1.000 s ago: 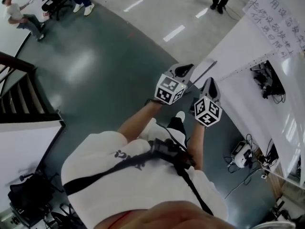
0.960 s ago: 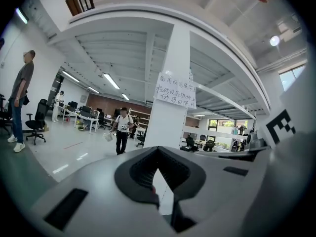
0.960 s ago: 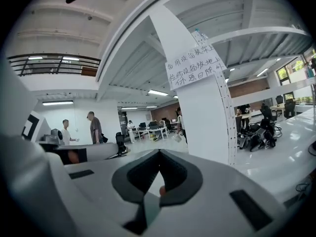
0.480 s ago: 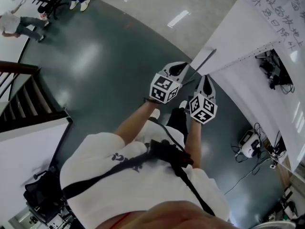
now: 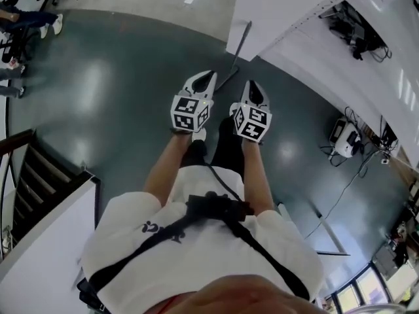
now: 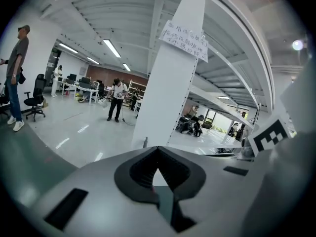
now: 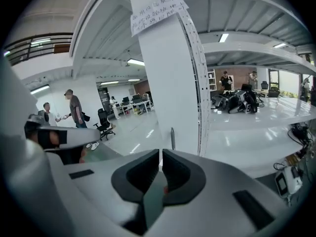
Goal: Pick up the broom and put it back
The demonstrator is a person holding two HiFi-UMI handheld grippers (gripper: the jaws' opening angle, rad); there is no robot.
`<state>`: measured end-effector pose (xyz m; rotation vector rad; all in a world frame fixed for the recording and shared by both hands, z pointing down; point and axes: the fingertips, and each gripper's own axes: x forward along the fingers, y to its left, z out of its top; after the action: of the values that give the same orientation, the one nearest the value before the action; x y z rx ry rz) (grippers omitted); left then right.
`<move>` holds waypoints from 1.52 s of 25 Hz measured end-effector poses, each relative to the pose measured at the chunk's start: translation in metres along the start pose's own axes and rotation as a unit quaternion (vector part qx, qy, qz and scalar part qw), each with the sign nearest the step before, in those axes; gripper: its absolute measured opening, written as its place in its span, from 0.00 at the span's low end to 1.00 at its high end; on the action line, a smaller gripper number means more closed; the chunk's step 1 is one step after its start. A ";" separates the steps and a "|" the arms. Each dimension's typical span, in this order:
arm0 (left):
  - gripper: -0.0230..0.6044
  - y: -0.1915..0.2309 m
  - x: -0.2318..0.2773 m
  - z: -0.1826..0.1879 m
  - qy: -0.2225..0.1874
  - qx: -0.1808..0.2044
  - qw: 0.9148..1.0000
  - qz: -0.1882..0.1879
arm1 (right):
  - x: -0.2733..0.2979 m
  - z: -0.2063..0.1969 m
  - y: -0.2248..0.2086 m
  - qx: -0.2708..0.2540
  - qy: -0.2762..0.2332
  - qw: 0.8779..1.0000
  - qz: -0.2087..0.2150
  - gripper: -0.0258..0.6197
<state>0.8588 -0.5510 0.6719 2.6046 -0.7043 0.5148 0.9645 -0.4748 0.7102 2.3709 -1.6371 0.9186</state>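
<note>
The broom's thin grey handle (image 5: 238, 50) slants against the corner of the white shelf post (image 5: 262, 18); its lower end passes behind my left gripper and the head is hidden. Its tip also shows just ahead of the jaws in the right gripper view (image 7: 172, 136) and the left gripper view (image 6: 145, 142). My left gripper (image 5: 207, 75) (image 6: 157, 153) is shut and empty, close to the handle's lower part. My right gripper (image 5: 253, 84) (image 7: 161, 153) is beside it, shut, holding nothing.
A white shelf rack (image 7: 170, 73) with a paper notice (image 7: 155, 9) stands straight ahead. A staircase rail (image 5: 39, 169) is at the left. Cables and a small device (image 5: 343, 136) lie on the dark floor at right. People and office chairs (image 6: 34, 100) are farther off.
Both grippers have come down and forward, side by side, toward the handle's lower part. The head view has tipped further down. Both jaws stayed shut.
</note>
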 end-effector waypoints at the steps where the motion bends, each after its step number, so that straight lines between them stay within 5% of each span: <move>1: 0.05 0.001 0.006 -0.005 0.005 0.000 1.000 -0.001 | 0.007 -0.006 -0.006 0.001 0.006 1.000 -0.001 0.05; 10: 0.05 0.025 0.069 -0.041 0.036 0.007 0.999 -0.015 | 0.093 -0.050 -0.030 -0.022 0.057 0.998 -0.001 0.06; 17: 0.06 0.049 0.128 -0.072 0.052 0.005 0.998 -0.027 | 0.170 -0.080 -0.040 -0.045 0.092 0.995 0.010 0.20; 20: 0.06 0.061 0.154 -0.087 0.060 0.002 0.998 -0.025 | 0.205 -0.090 -0.046 -0.039 0.095 0.995 0.013 0.37; 29: 0.06 0.095 0.213 -0.100 0.052 -0.004 0.999 -0.007 | 0.295 -0.100 -0.066 -0.027 0.089 0.996 0.016 0.38; 38: 0.06 0.116 0.206 -0.078 0.029 -0.007 1.000 0.009 | 0.338 -0.081 -0.066 -0.050 0.063 0.997 0.007 0.37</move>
<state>0.9429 -0.6894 0.8610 2.5622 -0.7109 0.5852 1.0679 -0.6882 0.9732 2.1913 -1.6149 0.9455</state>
